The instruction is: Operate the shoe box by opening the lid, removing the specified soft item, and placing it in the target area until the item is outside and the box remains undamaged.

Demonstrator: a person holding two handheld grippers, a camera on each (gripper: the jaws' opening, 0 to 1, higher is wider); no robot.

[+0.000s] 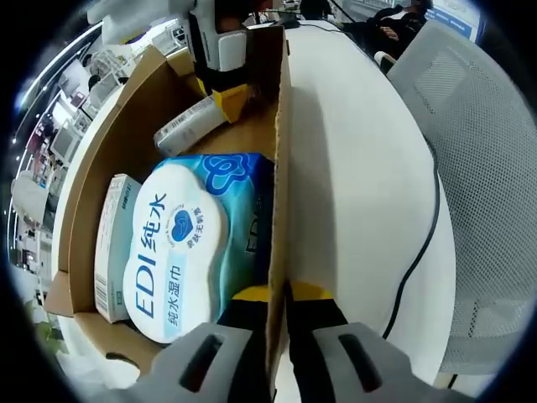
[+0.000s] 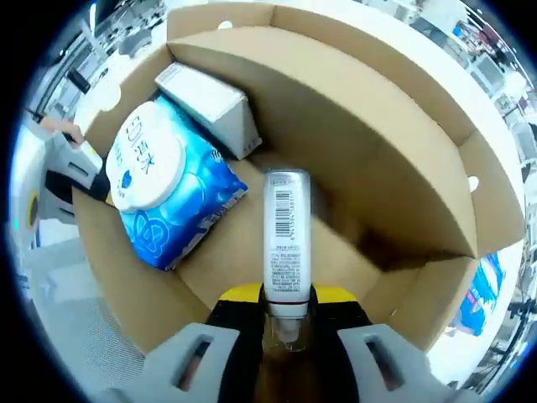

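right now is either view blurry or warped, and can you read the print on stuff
Left gripper view: sharp, fisheye bends the box wall; wipes pack lettering readable. Right gripper view: softer, tube print too small to read, box edges curved.

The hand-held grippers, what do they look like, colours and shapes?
In the left gripper view, the left hand-held gripper has light grey moulded jaw bodies with dark slots, black mid sections and yellow tips. The right hand-held gripper looks the same in its own view; seen from the left gripper view, it carries a white block above black and yellow.
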